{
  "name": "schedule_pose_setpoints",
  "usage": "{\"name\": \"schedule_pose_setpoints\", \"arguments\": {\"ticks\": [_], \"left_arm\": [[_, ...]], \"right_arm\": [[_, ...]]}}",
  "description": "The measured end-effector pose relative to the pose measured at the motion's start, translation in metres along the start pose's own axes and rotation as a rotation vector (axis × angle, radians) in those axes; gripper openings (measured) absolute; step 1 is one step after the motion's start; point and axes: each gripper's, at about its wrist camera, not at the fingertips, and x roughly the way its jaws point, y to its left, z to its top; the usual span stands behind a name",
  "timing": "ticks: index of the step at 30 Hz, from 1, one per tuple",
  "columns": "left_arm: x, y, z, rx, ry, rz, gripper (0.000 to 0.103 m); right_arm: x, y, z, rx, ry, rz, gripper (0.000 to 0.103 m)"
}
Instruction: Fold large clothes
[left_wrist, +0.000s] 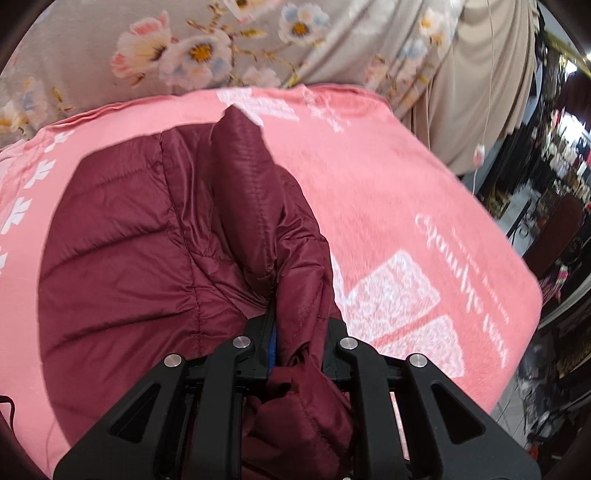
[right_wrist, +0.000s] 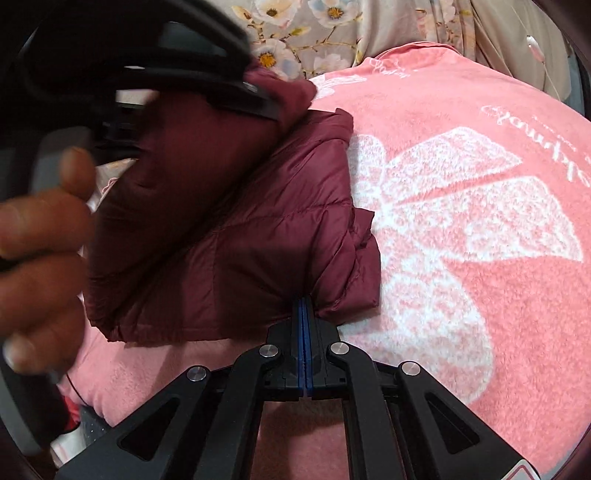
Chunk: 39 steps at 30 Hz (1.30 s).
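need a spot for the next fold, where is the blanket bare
Bare: the pink blanket right of the maroon jacket, up to the floral sheet. Crowded: the jacket itself, with left gripper and right gripper clamped on it.

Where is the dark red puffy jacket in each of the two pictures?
Left wrist view: the jacket fills the left and middle, with a bunched part pinched in the left claw at the bottom.
Right wrist view: the jacket lies left of centre, its lower edge pinched in the right claw.
Shared landmark: the pink blanket with white flower prints, under the jacket in both.
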Motion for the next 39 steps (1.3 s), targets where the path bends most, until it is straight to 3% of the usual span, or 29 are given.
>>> {"name": "schedule_pose_setpoints", "arguments": {"ticks": [8,16,20,21,24,25,26,29,32,37,39], "left_arm": [[0.039,-0.021,-0.012,0.059,0.064,0.03,0.013],[0.044,-0.015,-0.013,0.041,0.095,-0.029,0.018],[0.002,-0.005,-0.002,-0.023,0.032,-0.161,0.051],[-0.015,-0.001,0.002,-0.033,-0.011,-0.176,0.062],[-0.057,0.016,0.015,-0.079,-0.139,-0.181,0.075],[-0.071,0.028,0.021,-0.109,-0.187,-0.165,0.078],[-0.079,0.038,0.028,-0.137,-0.219,-0.147,0.08],[-0.09,0.071,0.05,-0.194,-0.26,-0.072,0.081],[-0.084,0.083,0.069,-0.168,-0.236,-0.004,0.081],[-0.046,0.071,0.084,-0.045,-0.115,-0.037,0.08],[-0.025,0.056,0.081,0.017,-0.06,-0.032,0.074]], "right_arm": [[0.001,-0.003,-0.004,0.013,-0.003,0.033,0.005],[-0.016,-0.01,0.003,0.035,0.016,0.047,0.005],[-0.042,-0.014,0.021,0.038,-0.03,0.019,0.006],[-0.051,-0.014,0.03,0.042,-0.055,0.009,0.008],[-0.068,-0.013,0.058,0.059,-0.11,0.014,0.031],[-0.075,-0.007,0.073,0.07,-0.14,0.034,0.044],[-0.079,-0.003,0.085,0.074,-0.164,0.051,0.051],[-0.081,0.007,0.111,0.049,-0.201,0.064,0.057],[-0.066,0.02,0.118,0.025,-0.195,0.069,0.06],[-0.051,0.015,0.096,0.028,-0.132,0.036,0.061],[-0.044,0.014,0.088,0.012,-0.12,0.009,0.052]]}}
